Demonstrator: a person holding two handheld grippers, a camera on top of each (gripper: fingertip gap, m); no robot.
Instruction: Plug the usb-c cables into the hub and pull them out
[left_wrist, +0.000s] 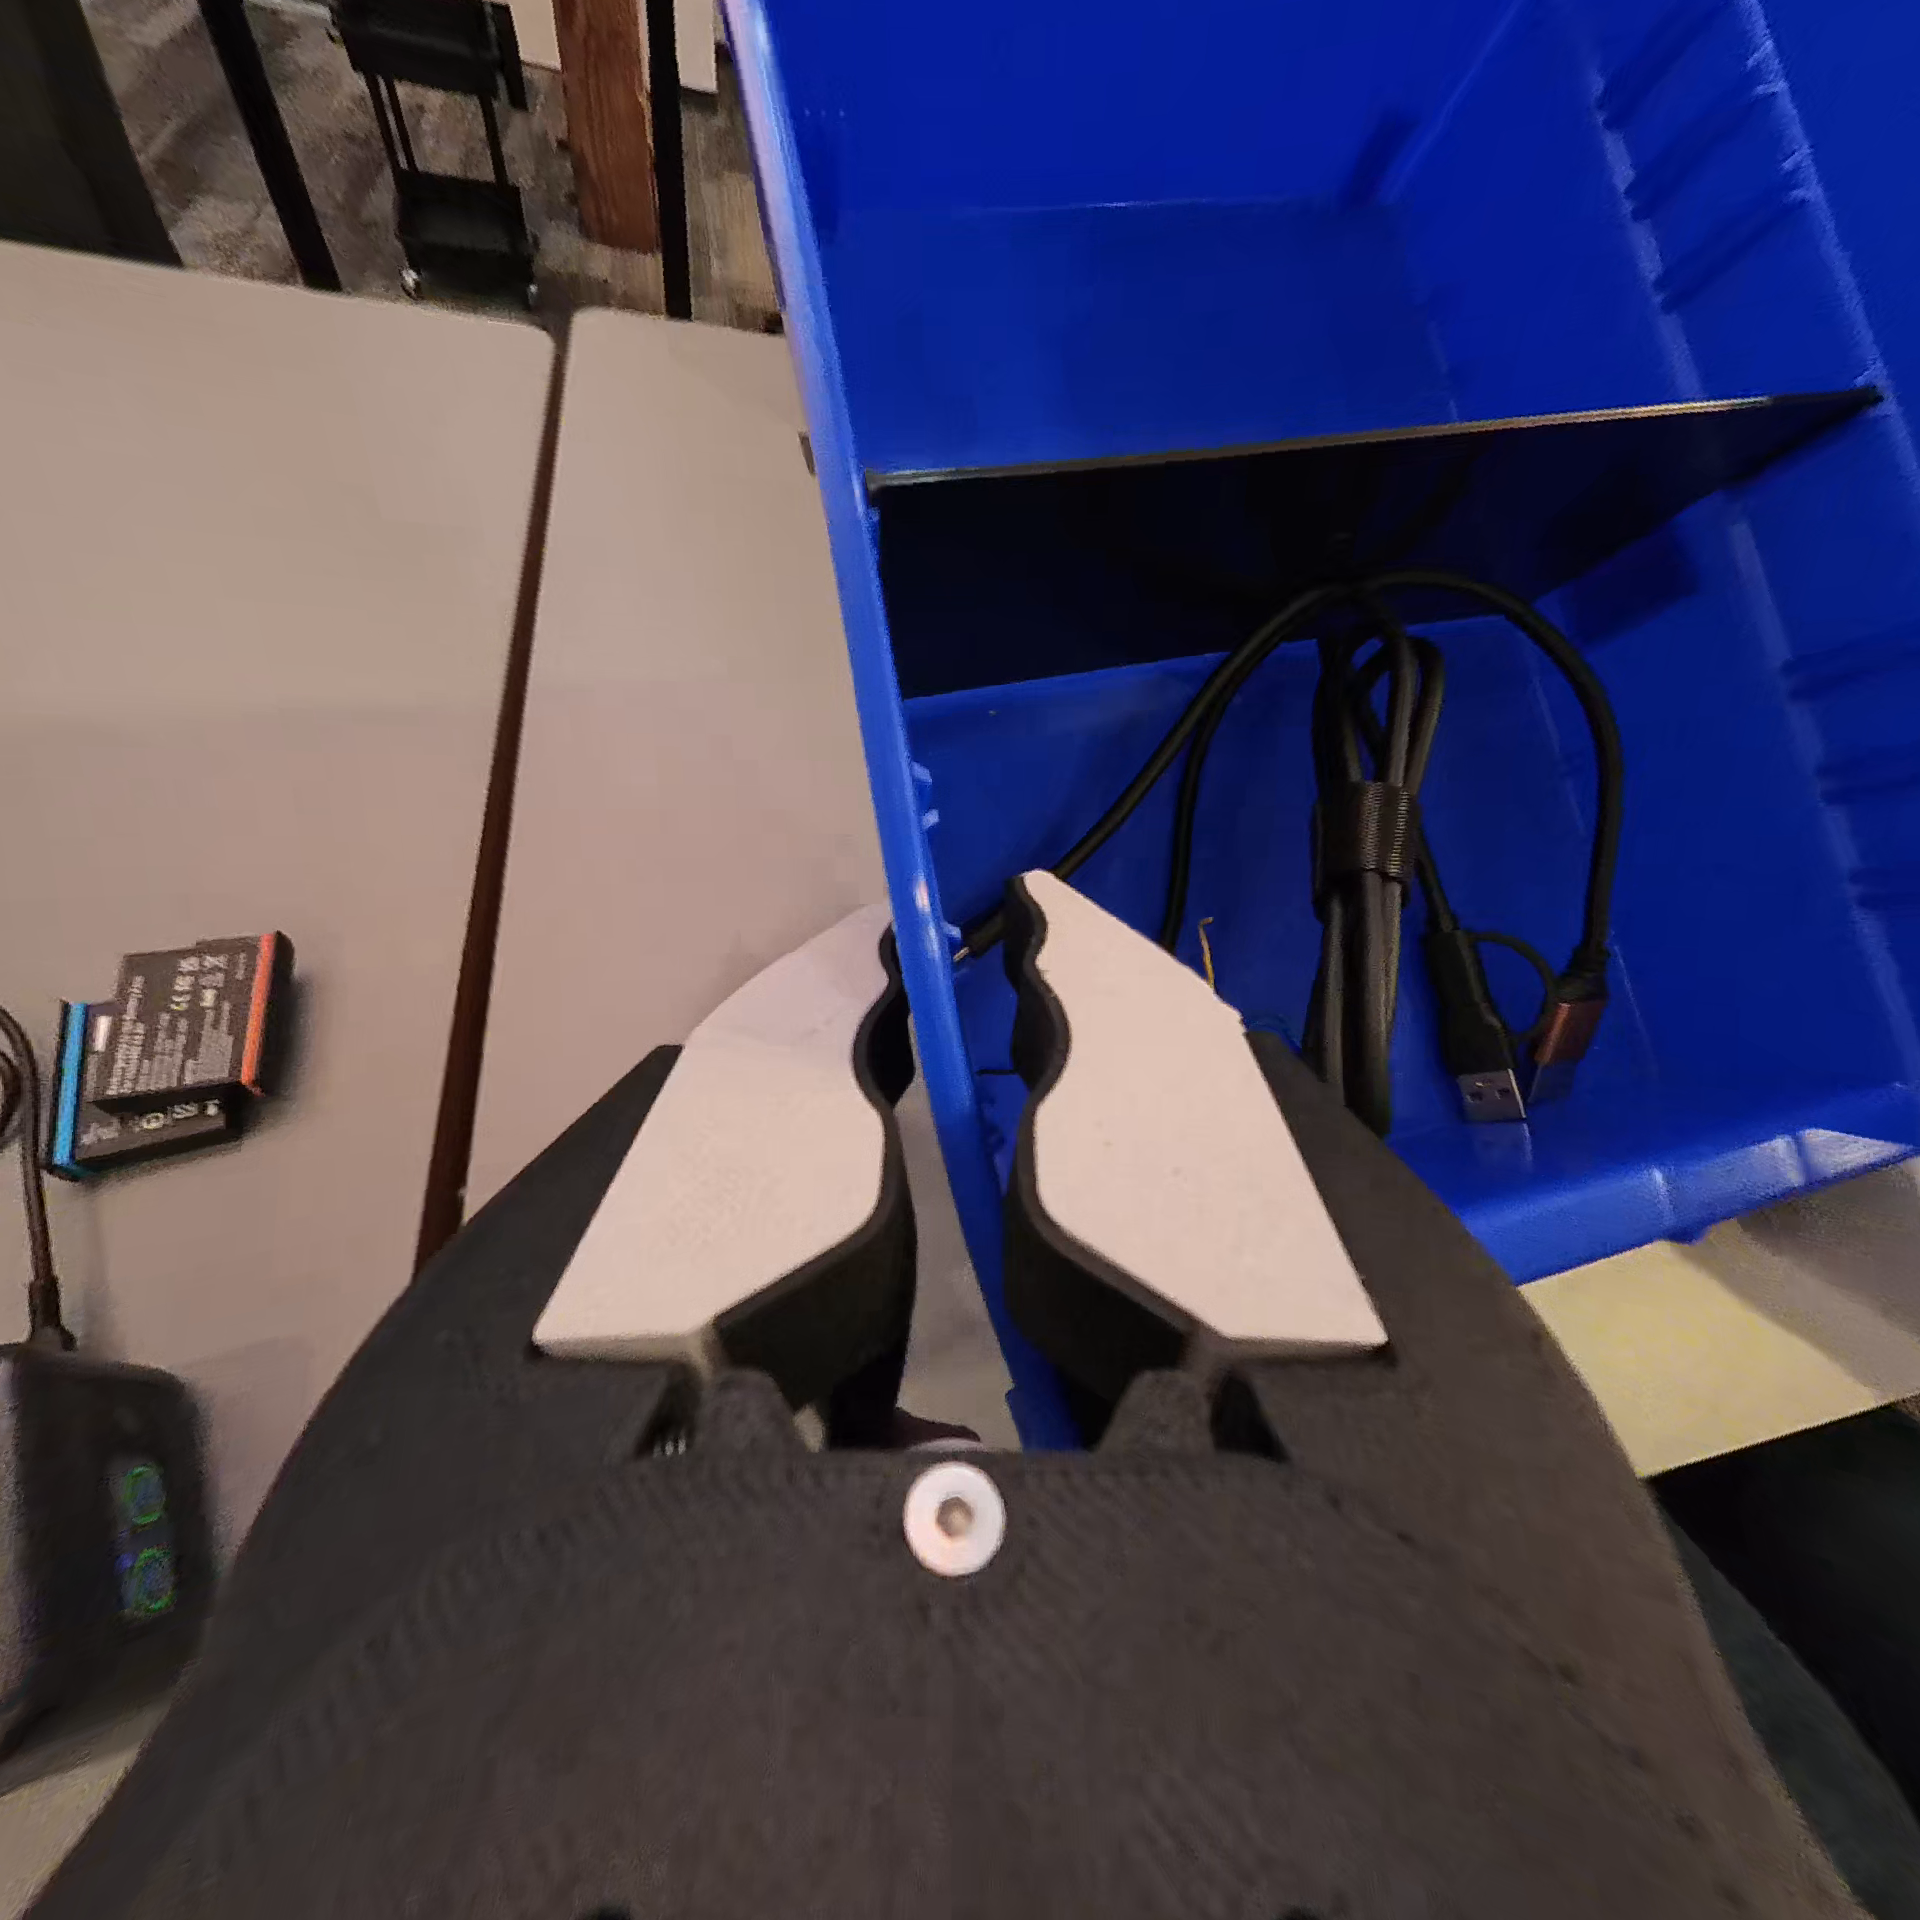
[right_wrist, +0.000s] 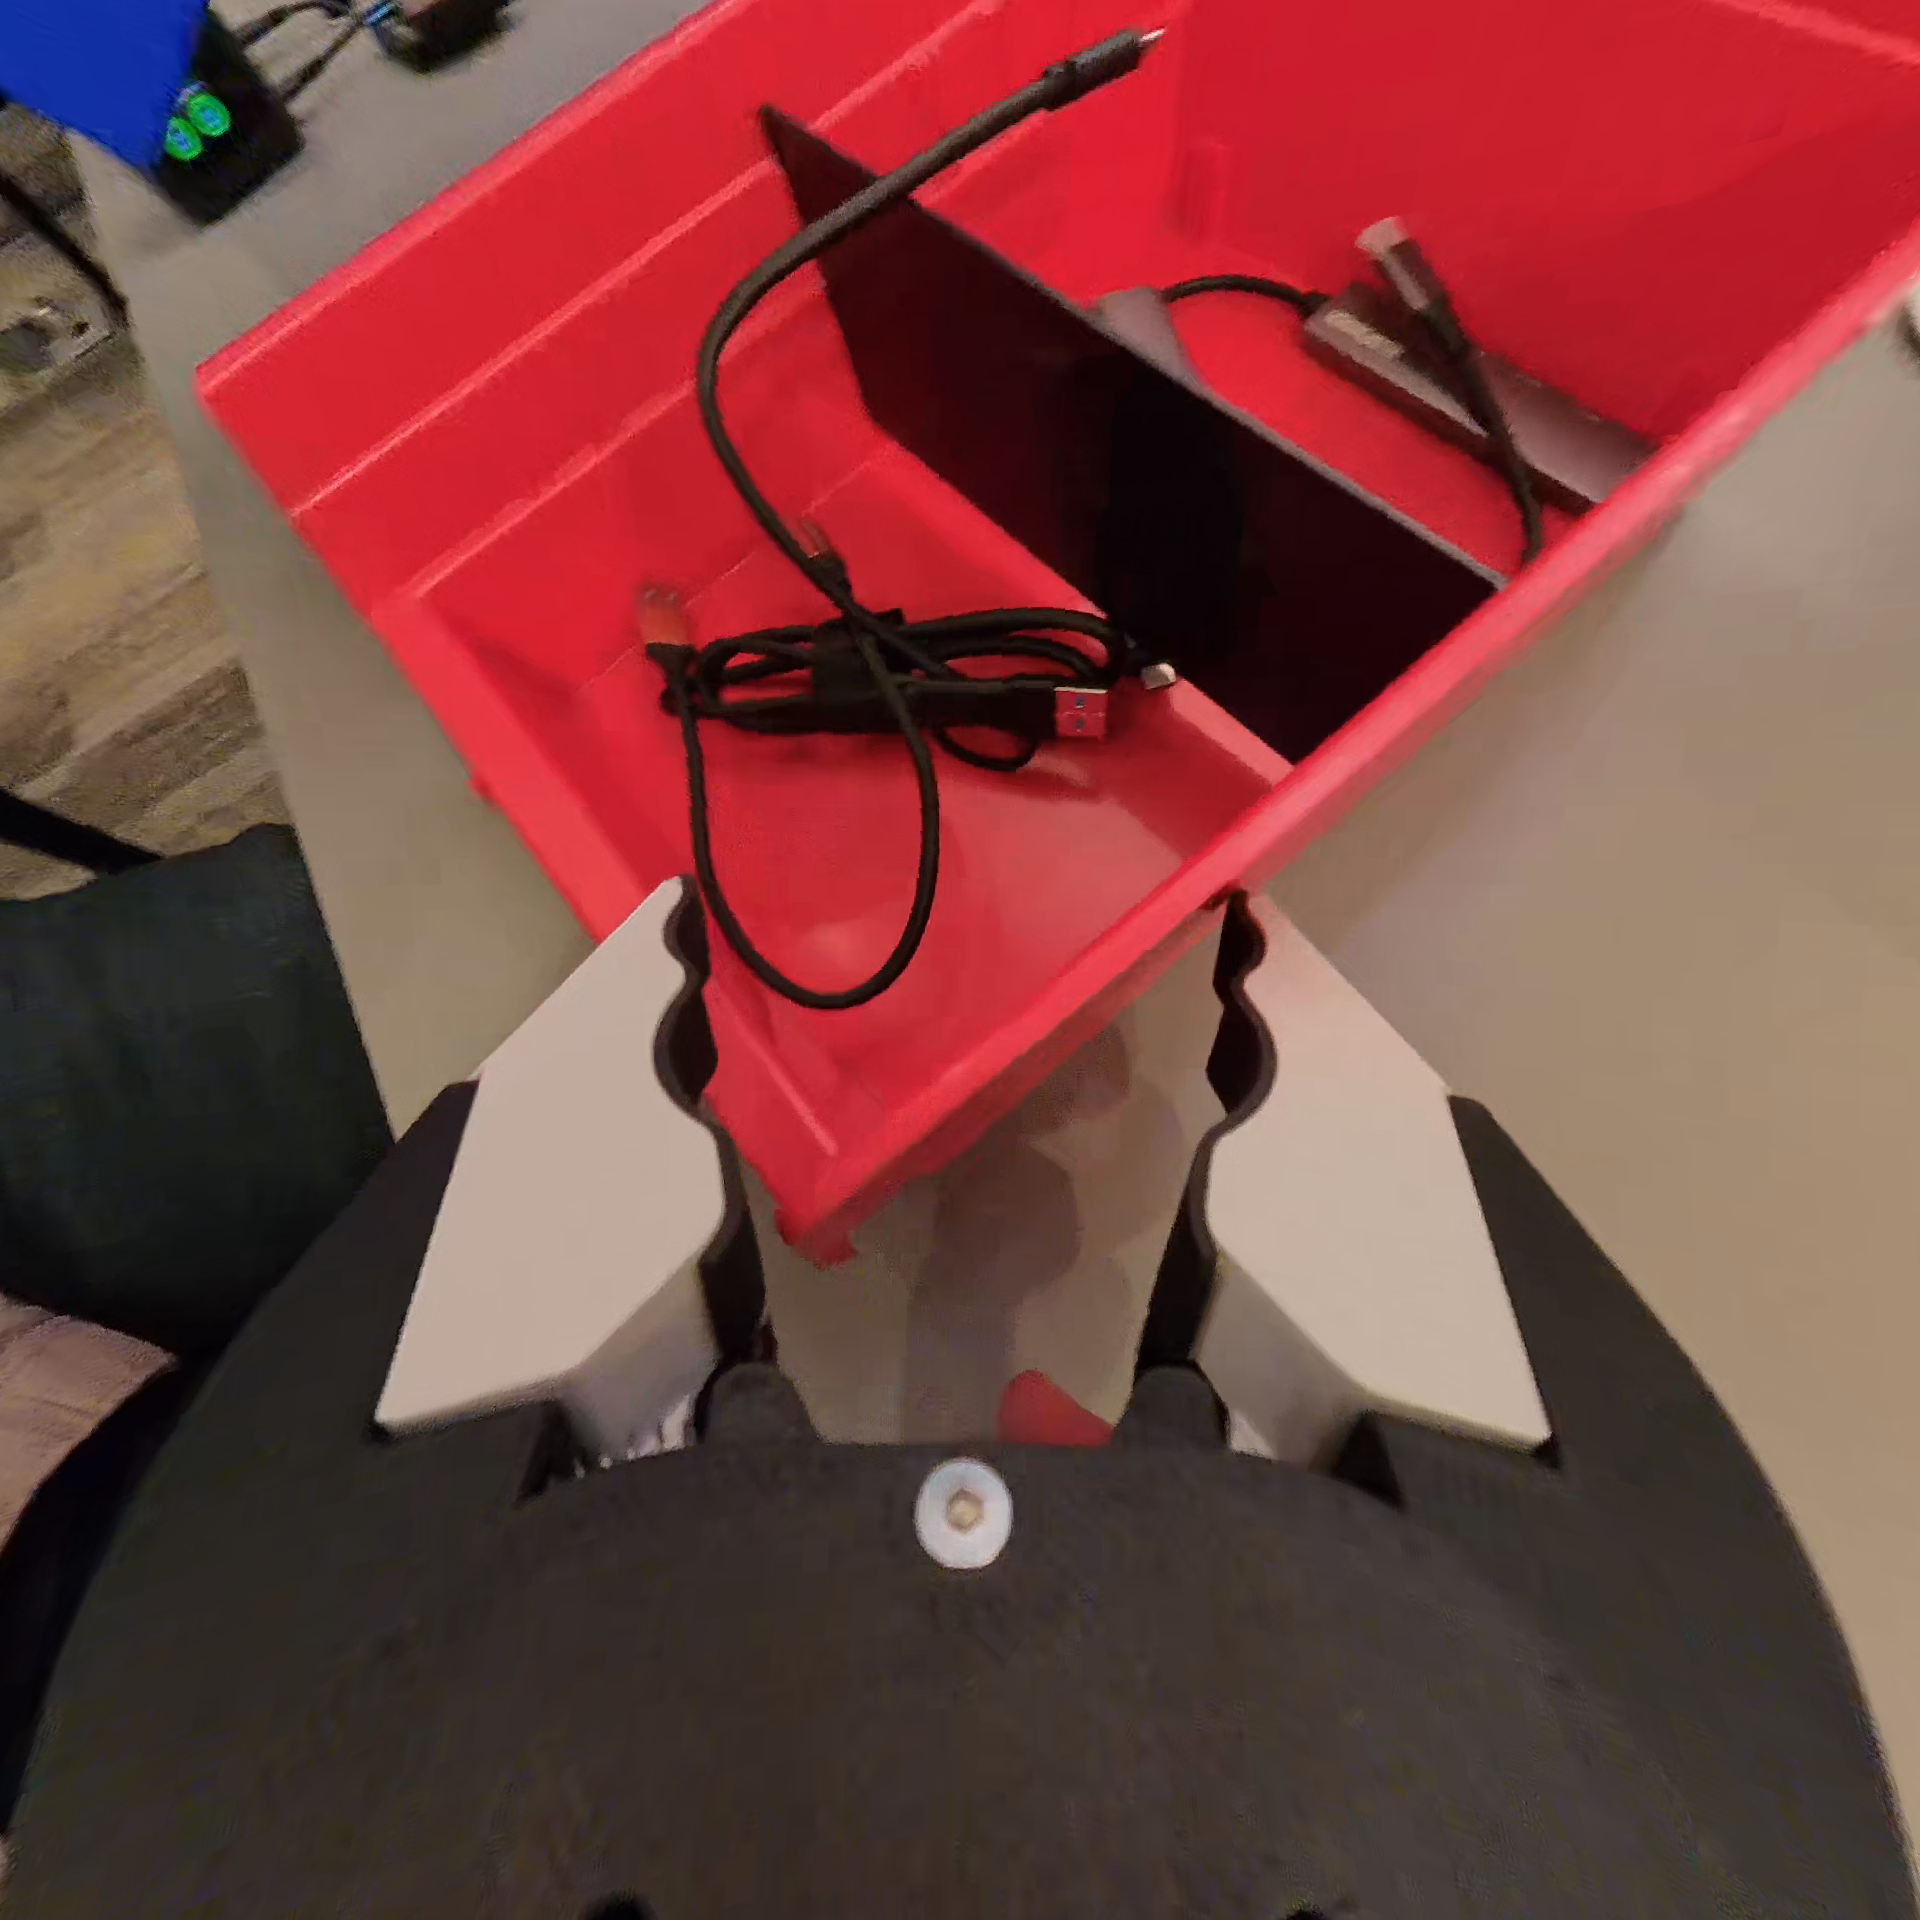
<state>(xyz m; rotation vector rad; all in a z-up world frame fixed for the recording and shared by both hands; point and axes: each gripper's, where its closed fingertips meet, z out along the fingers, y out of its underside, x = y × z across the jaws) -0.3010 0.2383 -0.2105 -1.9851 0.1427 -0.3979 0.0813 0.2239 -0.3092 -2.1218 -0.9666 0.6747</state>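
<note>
My left gripper (left_wrist: 951, 914) straddles the left wall of a blue bin (left_wrist: 831, 364), one finger outside and one inside, pinched on the wall. The bin's near compartment holds a tied black cable bundle (left_wrist: 1361, 831) with loose plugs. My right gripper (right_wrist: 961, 899) is open and empty, just above the near corner of a red bin (right_wrist: 416, 436). In its near compartment lies a coiled black cable bundle (right_wrist: 883, 665). One cable end (right_wrist: 1101, 57) rises over the black divider (right_wrist: 1091, 447). A grey hub (right_wrist: 1455, 384) with cables attached lies in the far compartment.
Two small batteries (left_wrist: 166, 1039) and a black charger box (left_wrist: 94, 1507) sit on the grey table left of the blue bin. A dark seam (left_wrist: 499, 779) splits the table. The blue bin's corner (right_wrist: 94, 62) shows at the far left of the right wrist view. The left gripper's tips are roughly 40 centimetres from the right gripper's.
</note>
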